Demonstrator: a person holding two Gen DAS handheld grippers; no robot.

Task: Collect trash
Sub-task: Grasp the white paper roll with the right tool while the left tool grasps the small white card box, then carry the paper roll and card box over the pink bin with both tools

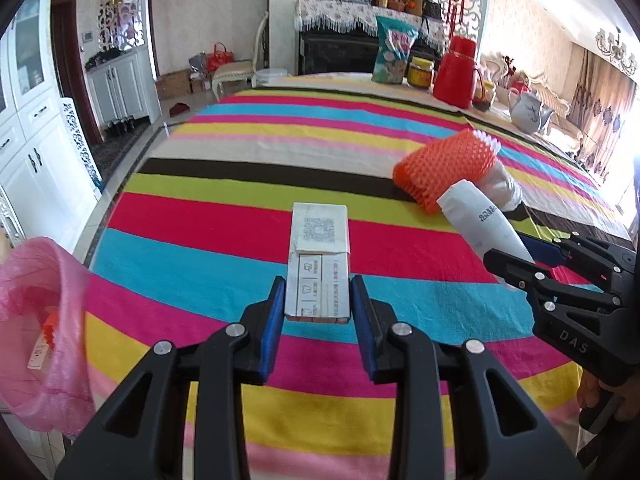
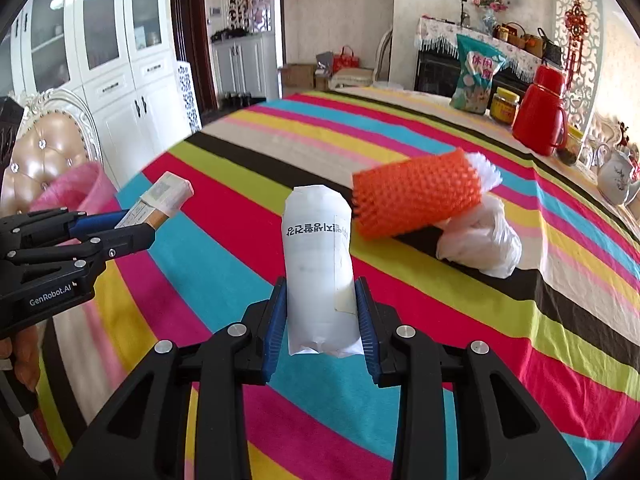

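My left gripper is shut on a small white carton box with a QR code, held above the striped tablecloth. My right gripper is shut on a white paper-wrapped roll with printed text. The roll also shows in the left wrist view, and the box in the right wrist view. An orange foam net sleeve and a crumpled white plastic bag lie on the table beyond the right gripper. A pink trash bag hangs open at the table's left edge.
At the far end of the table stand a snack bag, a yellow-lidded jar, a red thermos and a white teapot. A padded chair stands beside the pink bag. White cabinets line the left wall.
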